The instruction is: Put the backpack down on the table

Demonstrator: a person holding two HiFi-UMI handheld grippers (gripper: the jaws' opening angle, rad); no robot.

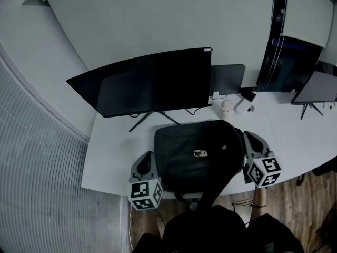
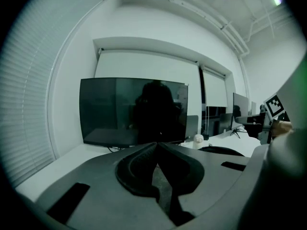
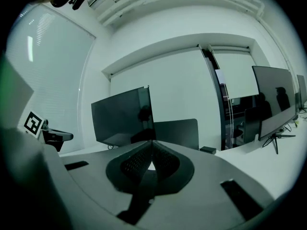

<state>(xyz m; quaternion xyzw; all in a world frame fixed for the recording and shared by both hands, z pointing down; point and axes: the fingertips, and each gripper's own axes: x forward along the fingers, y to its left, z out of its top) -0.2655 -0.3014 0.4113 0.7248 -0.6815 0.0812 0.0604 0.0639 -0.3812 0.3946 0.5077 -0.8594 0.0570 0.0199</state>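
The black backpack (image 1: pixel 197 149) lies flat on the white table (image 1: pixel 113 157) near its front edge. A strap hangs over that edge toward the person. My left gripper (image 1: pixel 149 154) sits just off the backpack's left side and my right gripper (image 1: pixel 247 134) just off its right side; whether either touches the fabric I cannot tell. In the left gripper view the left gripper (image 2: pixel 157 143) is shut, its jaws meeting with nothing between them. The right gripper (image 3: pixel 152 140) is shut and empty too, and both point toward the monitor.
A wide curved monitor (image 1: pixel 147 83) stands behind the backpack, with a smaller dark screen (image 1: pixel 227 79) to its right. A small white object (image 1: pixel 227 106) sits by that screen. Another monitor (image 1: pixel 316 88) is at the far right. Window blinds (image 1: pixel 37 167) run along the left.
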